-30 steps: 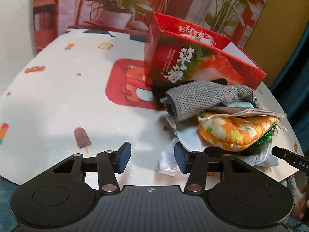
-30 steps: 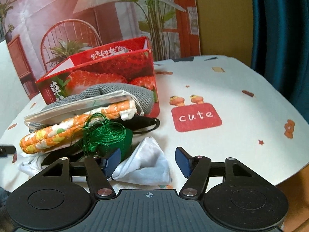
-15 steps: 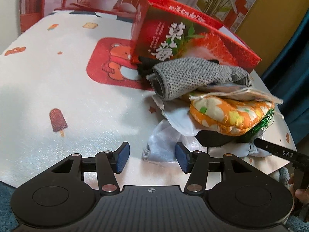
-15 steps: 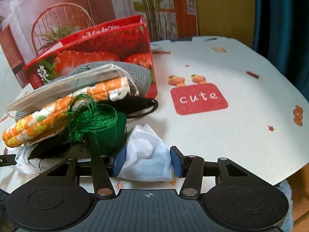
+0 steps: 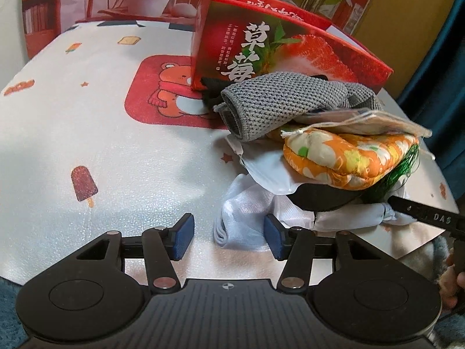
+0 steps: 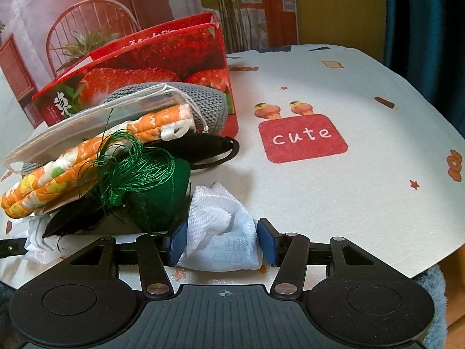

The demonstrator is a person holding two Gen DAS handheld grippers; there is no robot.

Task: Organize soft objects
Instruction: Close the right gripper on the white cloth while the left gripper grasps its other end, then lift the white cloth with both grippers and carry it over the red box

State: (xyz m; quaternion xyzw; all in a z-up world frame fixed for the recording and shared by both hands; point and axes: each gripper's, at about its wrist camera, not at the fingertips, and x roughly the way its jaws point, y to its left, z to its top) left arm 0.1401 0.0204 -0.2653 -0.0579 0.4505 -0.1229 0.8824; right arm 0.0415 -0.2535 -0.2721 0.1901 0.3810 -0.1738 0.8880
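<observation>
1. A crumpled white mesh cloth (image 6: 221,229) is lying at the near edge of the table (image 6: 334,192), at the foot of a heap of soft goods; its long axis is running roughly along the table's near edge, from one gripper toward the other, passing under the pile.

2. Stacked above it are sitting an orange floral quilted pad (image 5: 348,157), a grey knitted piece (image 5: 279,101), a green tassel (image 6: 130,171) and a black item, all leaning against a red strawberry box (image 5: 261,49) standing upright behind them.

3. The right gripper (image 6: 222,241) is standing about half open with the cloth's bunched end filling the gap between its blue pads (image 6: 177,240); both pads are touching the fabric.

4. The left gripper (image 5: 229,235) is likewise standing about half open, the cloth's other end (image 5: 247,218) lying between its pads (image 5: 183,234) toward the right-hand one; the left-hand pad is standing clear of it.

5. Only the left wrist view is showing the bear print on the tablecloth and a finger of the other tool poking in at the right; only the right wrist view is showing the "cute" print and the tassel's full spread.
</observation>
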